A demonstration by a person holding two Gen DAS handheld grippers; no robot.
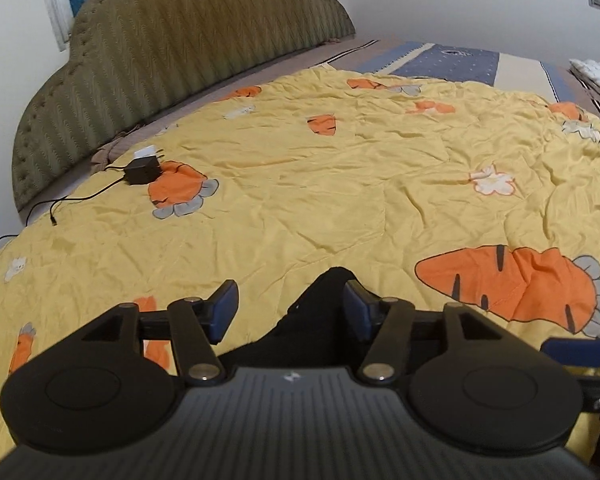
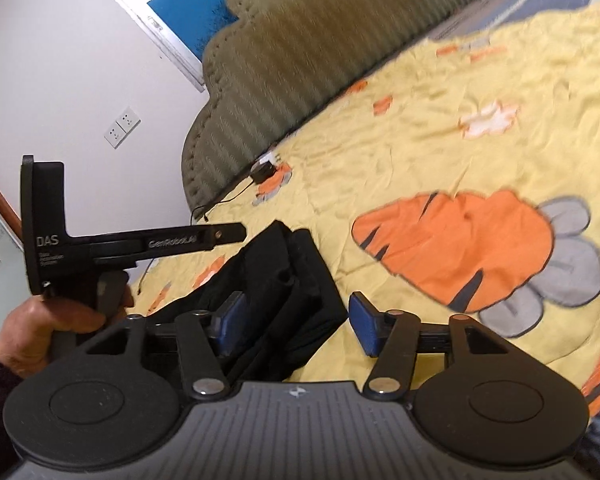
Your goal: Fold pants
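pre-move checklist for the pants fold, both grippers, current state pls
1. Left gripper open: ok, blue pads apart, nothing clamped.
2. Right gripper open: ok, pads apart, nothing between them.
3. Black pants already compact: ok, they lie as a folded bundle on the yellow quilt.
4. Fold neat and edges aligned: cannot tell, both grippers hide much of the bundle.
5. Stray items near the pants: ok, the black charger and its cable lie apart, by the headboard.
6. Grippers clear of each other: ok, the left one shows well to the side in the right wrist view.
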